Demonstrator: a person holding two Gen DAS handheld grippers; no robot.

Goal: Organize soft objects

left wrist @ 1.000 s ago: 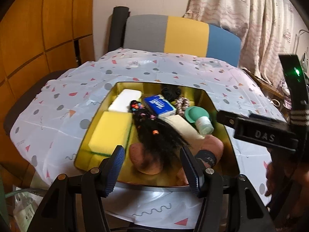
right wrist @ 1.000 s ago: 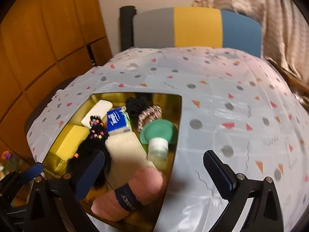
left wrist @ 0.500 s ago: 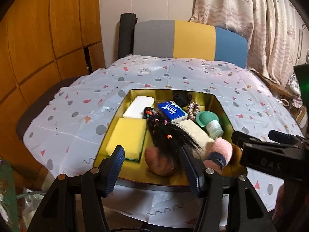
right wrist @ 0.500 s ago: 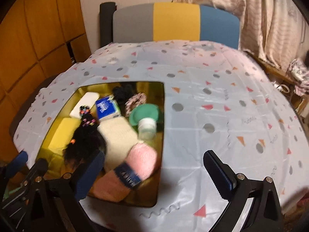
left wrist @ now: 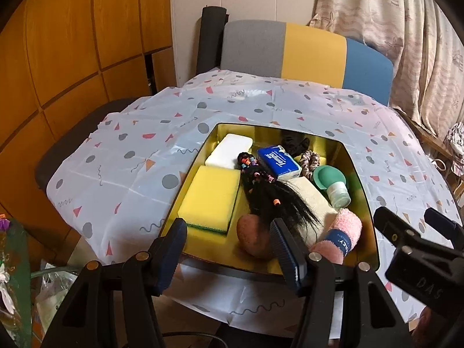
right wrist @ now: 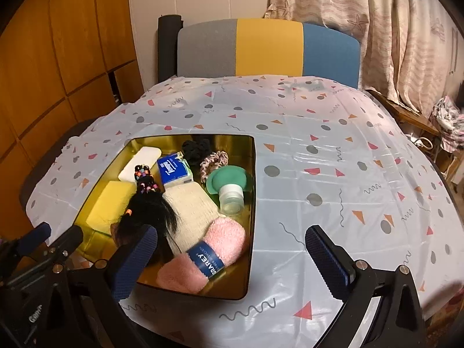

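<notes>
A gold tray point(left wrist: 261, 133) point(right wrist: 232, 145) sits on the spotted tablecloth. In it lie a yellow sponge point(left wrist: 211, 200), a white block point(left wrist: 229, 150), a blue tissue pack point(left wrist: 279, 162), a beaded black hairpiece point(left wrist: 269, 194), a beige cloth point(right wrist: 191, 206), a black scrunchie point(right wrist: 195, 148), a patterned scrunchie point(right wrist: 213, 161), a green bottle point(right wrist: 229, 182), a pink puff point(left wrist: 253, 237) and banded pink socks point(right wrist: 208, 255). My left gripper point(left wrist: 229, 243) hangs open over the tray's near edge, holding nothing. My right gripper point(right wrist: 232, 256) stands open above the tray's near right corner, also holding nothing.
A grey, yellow and blue chair back point(left wrist: 307, 52) stands behind the table point(right wrist: 333, 156). Wooden panels point(left wrist: 72, 43) line the left, and a curtain point(right wrist: 377, 23) hangs at the right. Bags and clutter point(left wrist: 17, 275) lie low on the left. The right gripper's body point(left wrist: 420, 249) shows at the left view's right edge.
Both grippers have drawn back from the tray, so it looks smaller and farther. In the left view the right gripper has sunk lower. Both stay open; nothing in the tray moved.
</notes>
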